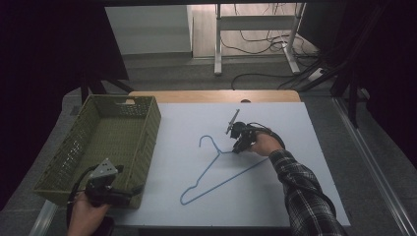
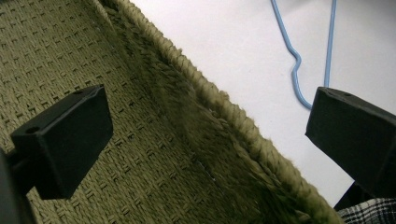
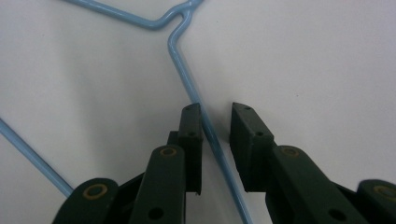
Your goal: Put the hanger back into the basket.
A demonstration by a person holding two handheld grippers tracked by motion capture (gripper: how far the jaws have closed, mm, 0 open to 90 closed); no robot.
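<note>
We found the blue wire hanger (image 1: 216,167) lying flat on the white tabletop (image 1: 275,196), about mid-table and just right of the woven basket (image 1: 74,147). Its hook pointed toward the far side, and its long bottom bar ran from the near left corner up to the right.

The right gripper (image 1: 238,147) had its tips down at the hanger's right shoulder, close to the neck. In the right gripper view, the jaws straddled the wire (image 3: 205,119): one jaw lay against it, the other stood a little off, so a narrow gap was left. We judged that the wire was framed but not yet pinched. Nothing was lifted; the hanger rested fully on the table.

The left gripper (image 1: 137,189) sat at the near right corner of the basket. In the left gripper view its jaws gaped wide, one over the basket's inside weave (image 2: 116,116) and one over the white table beyond the rim, with the rim between them untouched. It held nothing.

As we read it, the work looked like getting the hanger into the basket, and it was at the very start: approach done, grasp pending. Left to do were closing on the wire, raising it, carrying it left, and setting it inside. The basket looked empty as far as we could see.
</note>
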